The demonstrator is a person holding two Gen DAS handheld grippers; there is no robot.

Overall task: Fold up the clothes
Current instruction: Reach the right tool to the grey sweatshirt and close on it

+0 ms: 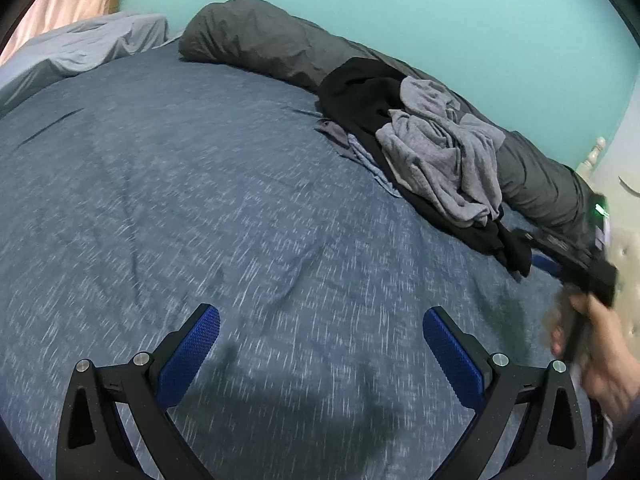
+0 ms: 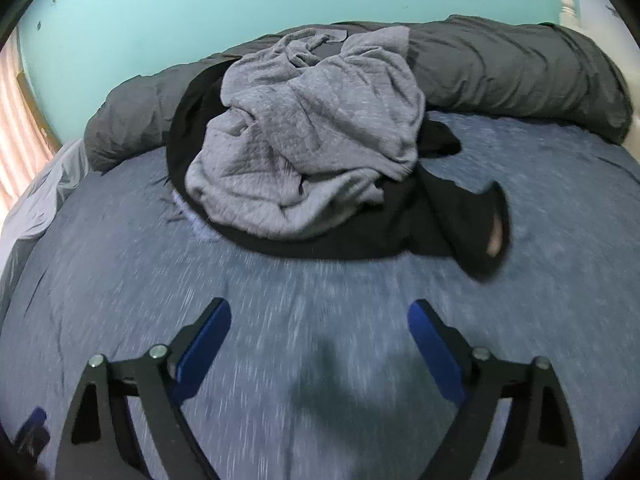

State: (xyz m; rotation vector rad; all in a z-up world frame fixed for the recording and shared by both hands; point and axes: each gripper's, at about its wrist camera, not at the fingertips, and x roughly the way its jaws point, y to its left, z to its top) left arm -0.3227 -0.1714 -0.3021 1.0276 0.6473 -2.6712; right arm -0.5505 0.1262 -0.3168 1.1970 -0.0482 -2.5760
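Blue bed [image 2: 120, 280], clothes pile [image 2: 312, 152], empty right gripper [image 2: 319, 314]

both pictures are dim and cool-toned, with soft, even indoor light and no glare. we see strong fisheye distortion: the bed cover [image 1: 200, 200] bulges like a dome, and black corners ring each round view. motion blur streaks the cover's pale flecks, heaviest near the bottom of each view. in the left wrist view the hand [image 1: 600, 356] at the right edge is smeared and hard to read. soft dark shadows fall on the cover between the fingers of each gripper. the curtain [image 2: 16, 128] at the left edge glows a warm pink, brighter than the rest.
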